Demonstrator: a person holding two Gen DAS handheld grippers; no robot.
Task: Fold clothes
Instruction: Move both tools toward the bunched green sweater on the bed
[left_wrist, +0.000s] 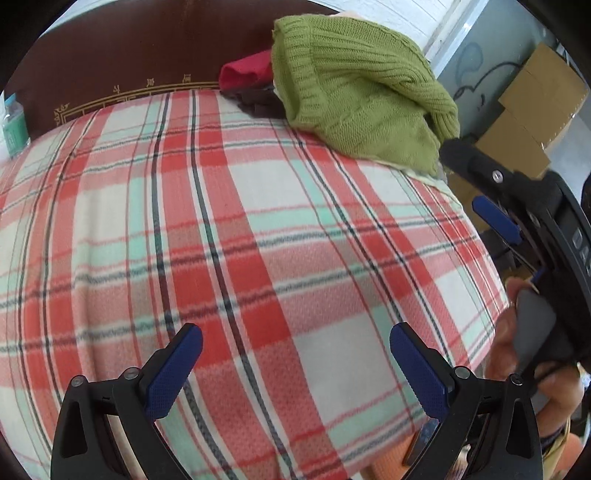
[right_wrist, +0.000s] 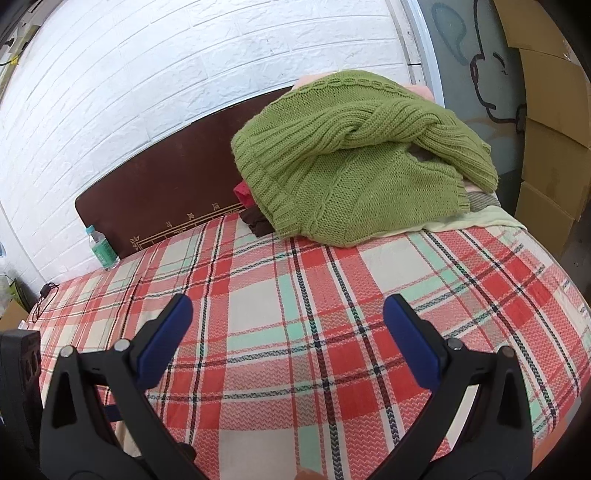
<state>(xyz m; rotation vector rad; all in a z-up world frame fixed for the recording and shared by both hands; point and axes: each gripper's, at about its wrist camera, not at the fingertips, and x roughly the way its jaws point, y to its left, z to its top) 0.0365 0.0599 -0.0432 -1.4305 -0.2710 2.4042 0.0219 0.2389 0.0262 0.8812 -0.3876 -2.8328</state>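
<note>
A green knitted sweater (left_wrist: 362, 88) lies crumpled on top of a pile of clothes at the far right of the bed; it also shows in the right wrist view (right_wrist: 354, 158). Under it sit a red garment (left_wrist: 247, 74) and a dark brown one (left_wrist: 258, 101); both show in the right wrist view, red (right_wrist: 243, 192) and brown (right_wrist: 256, 221). My left gripper (left_wrist: 295, 350) is open and empty above the plaid sheet (left_wrist: 221, 240). My right gripper (right_wrist: 288, 321) is open and empty, well short of the sweater; it also shows at the right edge of the left wrist view (left_wrist: 495, 218).
A dark brown headboard (right_wrist: 177, 184) stands against a white brick wall (right_wrist: 147, 74). A green-labelled water bottle (right_wrist: 101, 249) stands at the bed's far left corner. Cardboard boxes (right_wrist: 554, 129) are stacked to the right of the bed. A black cable (right_wrist: 44, 295) lies at the left edge.
</note>
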